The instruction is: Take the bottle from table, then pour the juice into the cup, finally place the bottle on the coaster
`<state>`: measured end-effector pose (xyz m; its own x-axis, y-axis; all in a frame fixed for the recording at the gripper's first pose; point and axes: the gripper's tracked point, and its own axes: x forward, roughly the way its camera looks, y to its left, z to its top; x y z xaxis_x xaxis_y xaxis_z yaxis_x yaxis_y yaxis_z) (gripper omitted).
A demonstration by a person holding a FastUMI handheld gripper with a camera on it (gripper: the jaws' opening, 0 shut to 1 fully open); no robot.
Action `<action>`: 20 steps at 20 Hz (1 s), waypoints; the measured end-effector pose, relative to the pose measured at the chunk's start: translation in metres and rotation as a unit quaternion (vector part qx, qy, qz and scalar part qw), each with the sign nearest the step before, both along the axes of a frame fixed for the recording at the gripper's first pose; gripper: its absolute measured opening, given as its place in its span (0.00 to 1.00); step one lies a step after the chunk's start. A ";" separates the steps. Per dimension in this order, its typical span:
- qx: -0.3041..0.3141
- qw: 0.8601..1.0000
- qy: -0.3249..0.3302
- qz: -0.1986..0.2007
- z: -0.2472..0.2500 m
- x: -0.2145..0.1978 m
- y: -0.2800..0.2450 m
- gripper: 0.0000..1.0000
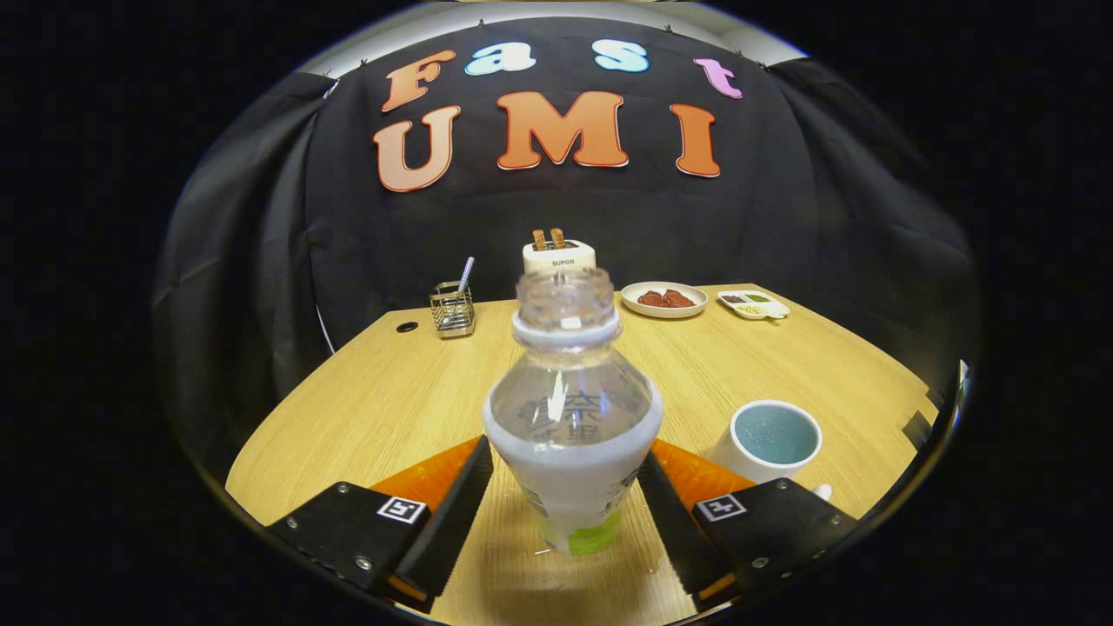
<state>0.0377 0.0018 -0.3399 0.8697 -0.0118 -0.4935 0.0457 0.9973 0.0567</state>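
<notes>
Bottle (pixel 569 417) upright and uncapped between the fingers of the gripper (pixel 565 487), both pressing its sides, near the table's (pixel 365 417) front edge. Cup (pixel 769 439) just right of it.

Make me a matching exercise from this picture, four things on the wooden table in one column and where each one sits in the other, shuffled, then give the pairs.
Things:
1. clear plastic bottle with no cap
2. white cup with a blue inside
3. wire mesh holder
4. round white plate of red food

Places:
A. far side of the table, next to the white divided dish
B. between the fingers of the gripper
C. just ahead of the right finger
D. far side, left of the white toaster

Pairs: 1-B, 2-C, 3-D, 4-A
</notes>
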 end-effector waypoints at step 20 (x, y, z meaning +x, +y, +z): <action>0.305 0.946 -0.106 -0.037 0.095 0.020 0.030 0.57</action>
<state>0.0573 0.0320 -0.2450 0.9577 0.1539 -0.2432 0.0379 0.7702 0.6367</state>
